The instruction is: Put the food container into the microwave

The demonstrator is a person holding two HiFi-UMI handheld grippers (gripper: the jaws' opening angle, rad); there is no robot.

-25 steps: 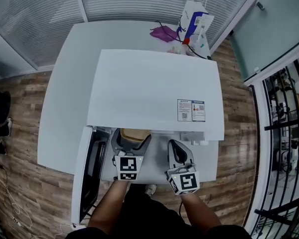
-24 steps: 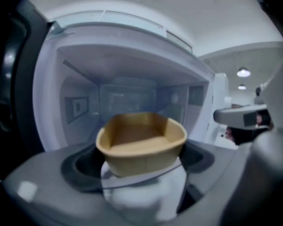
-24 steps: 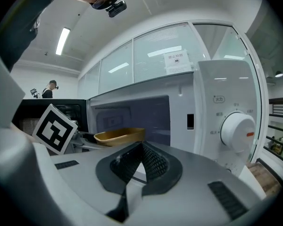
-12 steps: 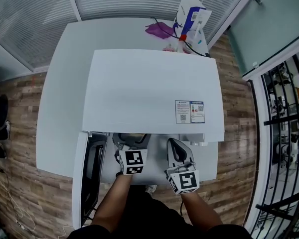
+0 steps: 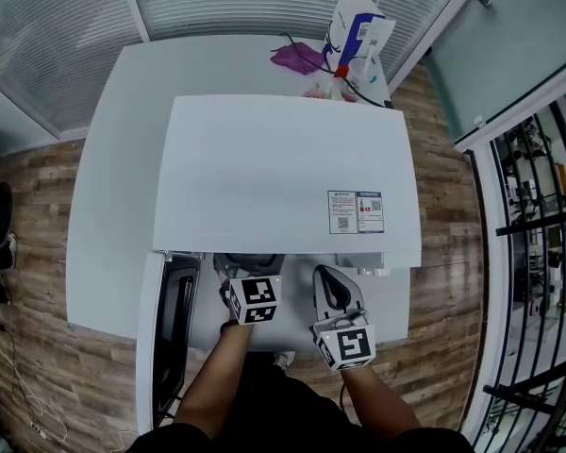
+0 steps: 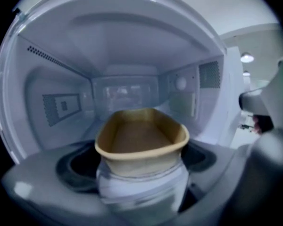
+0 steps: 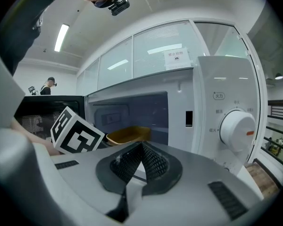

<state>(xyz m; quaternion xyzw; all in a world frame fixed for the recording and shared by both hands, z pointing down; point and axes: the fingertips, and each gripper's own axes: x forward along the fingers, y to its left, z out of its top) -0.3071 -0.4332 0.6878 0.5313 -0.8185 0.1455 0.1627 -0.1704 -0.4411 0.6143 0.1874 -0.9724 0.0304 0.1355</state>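
Tan food container [image 6: 141, 140], seen a second ago at the mouth of the microwave [image 5: 283, 177] in the head view, is now hidden under the white top. My left gripper [image 6: 140, 185] has pushed deeper in at the oven's 6 o'clock, while my right gripper [image 7: 137, 166] has kept its place at the left one's 3 o'clock, jaws together on nothing. Container: shallow, oblong, rolled rim, bare brown inside, near end clamped in my left jaws, body within the cavity, contact with the floor not discernible; door [image 5: 160, 347] open at 7 o'clock.
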